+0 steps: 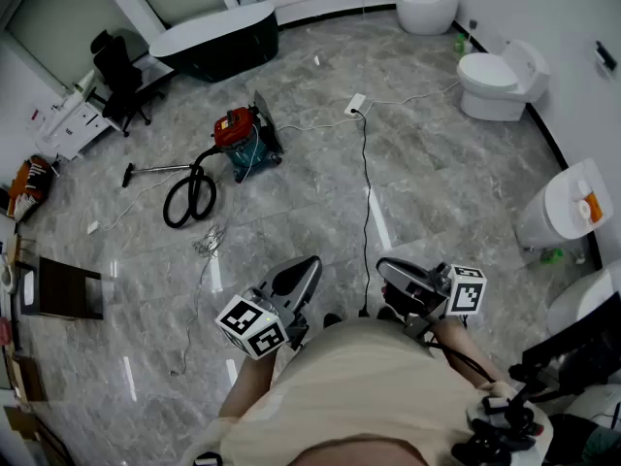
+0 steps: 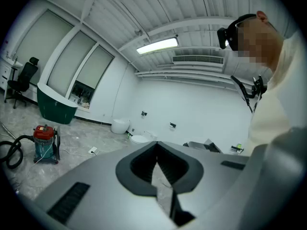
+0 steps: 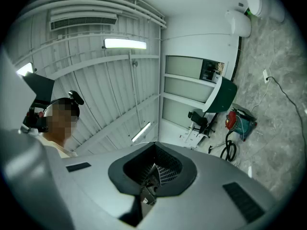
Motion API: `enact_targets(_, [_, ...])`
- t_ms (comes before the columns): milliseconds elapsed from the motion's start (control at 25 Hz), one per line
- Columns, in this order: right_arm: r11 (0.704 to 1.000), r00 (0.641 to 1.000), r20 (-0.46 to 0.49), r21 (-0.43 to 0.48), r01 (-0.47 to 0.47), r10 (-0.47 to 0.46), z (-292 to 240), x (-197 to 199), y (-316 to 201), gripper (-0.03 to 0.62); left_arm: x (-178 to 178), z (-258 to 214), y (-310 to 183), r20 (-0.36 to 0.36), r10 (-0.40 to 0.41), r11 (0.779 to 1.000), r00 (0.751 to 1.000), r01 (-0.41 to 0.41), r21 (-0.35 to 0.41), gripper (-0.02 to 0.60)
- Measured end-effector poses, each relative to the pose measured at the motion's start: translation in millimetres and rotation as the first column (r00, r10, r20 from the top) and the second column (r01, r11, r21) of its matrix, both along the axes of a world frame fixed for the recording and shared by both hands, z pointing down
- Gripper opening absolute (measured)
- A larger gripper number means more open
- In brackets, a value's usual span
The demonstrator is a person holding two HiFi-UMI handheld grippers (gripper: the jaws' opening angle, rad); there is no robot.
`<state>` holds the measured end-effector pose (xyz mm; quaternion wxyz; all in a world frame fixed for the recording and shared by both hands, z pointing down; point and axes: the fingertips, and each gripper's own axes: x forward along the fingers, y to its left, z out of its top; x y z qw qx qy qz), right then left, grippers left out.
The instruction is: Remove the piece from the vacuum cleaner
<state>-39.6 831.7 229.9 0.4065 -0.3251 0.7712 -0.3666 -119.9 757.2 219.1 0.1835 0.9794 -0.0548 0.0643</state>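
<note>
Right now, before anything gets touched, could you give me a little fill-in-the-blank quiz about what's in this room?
1. The vacuum cleaner on the floor has a ___ lid over a teal body.
2. The hose coiled beside it is ___ in colour.
3. The left gripper and the right gripper are both ___ and hold nothing.
4. The toilets along the wall are ___.

Missing words: red; black; closed; white.

Bright, even light from ceiling strip lamps (image 2: 157, 45), glare on glossy floor (image 1: 291, 212), fisheye-warped dark edges.
</note>
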Motion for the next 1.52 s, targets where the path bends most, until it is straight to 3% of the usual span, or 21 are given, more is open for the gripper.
enact_targets(320, [0.999, 0.999, -0.001, 0.002, 0.041, -0.041, 23.7, 33.3, 33.3, 0.002, 29.3, 27.7, 25.1, 0.027, -0.112, 0.994, 0.993, 0.112, 0.001, 0.004])
enact_targets(600, [0.988, 0.987, 0.041, 0.017, 0.152, -0.153, 15.7, 59.3, 35.5, 0.003, 64.0, 18.8, 32.1, 0.095, -0.183, 0.983, 0.979, 0.179, 0.04, 0.005])
enact_targets(800, [0.97, 0.963, -0.137, 0.04, 0.24, -0.233, 14.8, 42.7, 32.5, 0.003, 63.0, 17.9, 32.3, 0.109, -0.226, 0.973, 0.968, 0.219, 0.072, 0.003])
enact_targets(920, [0.967, 0.898, -0.378, 0.023, 0.254, -0.227, 22.5, 32.3, 23.1, 0.003, 57.8, 16.8, 26.4, 0.104, -0.249, 0.966, 0.963, 0.241, 0.091, 0.005])
enact_targets(1040, [0.97, 0.753, -0.632, 0.007, 0.244, -0.185, 30.1, 25.8, 10.7, 0.003, 52.3, 16.0, 17.0, 0.09, -0.257, 0.964, 0.962, 0.249, 0.091, 0.005])
enact_targets(1080, [0.97, 0.715, -0.678, 0.01, 0.241, -0.171, 28.8, 24.8, 6.3, 0.003, 50.3, 16.4, 12.5, 0.086, -0.259, 0.964, 0.962, 0.251, 0.093, 0.004])
enact_targets(1160, [0.971, 0.679, -0.718, 0.02, 0.239, -0.153, 21.9, 24.1, -3.0, 0.003, 47.8, 18.1, 1.3, 0.077, -0.261, 0.963, 0.962, 0.253, 0.097, 0.003])
enact_targets(1320, [0.98, 0.67, -0.731, 0.007, 0.201, -0.132, 14.1, 22.9, -25.5, 0.003, 44.7, 20.6, -28.8, 0.057, -0.251, 0.964, 0.966, 0.244, 0.102, 0.005])
enact_targets(1520, [0.985, 0.736, -0.66, -0.047, 0.165, -0.154, 14.1, 3.1, -64.7, 0.003, 27.7, 18.5, -77.6, 0.013, -0.247, 0.966, 0.969, 0.245, 0.086, 0.005])
